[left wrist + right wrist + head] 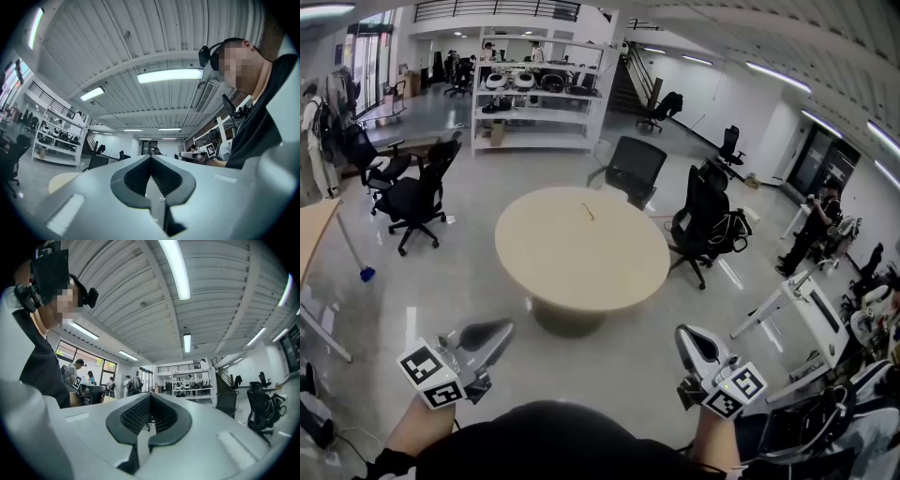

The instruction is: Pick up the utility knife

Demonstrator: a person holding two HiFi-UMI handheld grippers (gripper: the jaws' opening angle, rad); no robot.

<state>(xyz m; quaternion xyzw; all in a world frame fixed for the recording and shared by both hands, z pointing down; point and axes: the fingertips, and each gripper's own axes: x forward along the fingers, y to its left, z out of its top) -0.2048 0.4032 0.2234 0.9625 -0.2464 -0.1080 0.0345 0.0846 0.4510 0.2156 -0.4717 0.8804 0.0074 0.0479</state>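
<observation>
Beige table (534,272) carries the utility knife (589,212); left tongs (502,329) and right tongs (685,337) both closed.

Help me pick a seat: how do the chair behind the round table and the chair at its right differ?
The chair behind the round table is grey and bare; the chair at its right is black, with a bag-like bundle behind it. The grey chair's back looks wide and low, the black chair's tall and narrow. Both are office chairs beside the table.
</observation>
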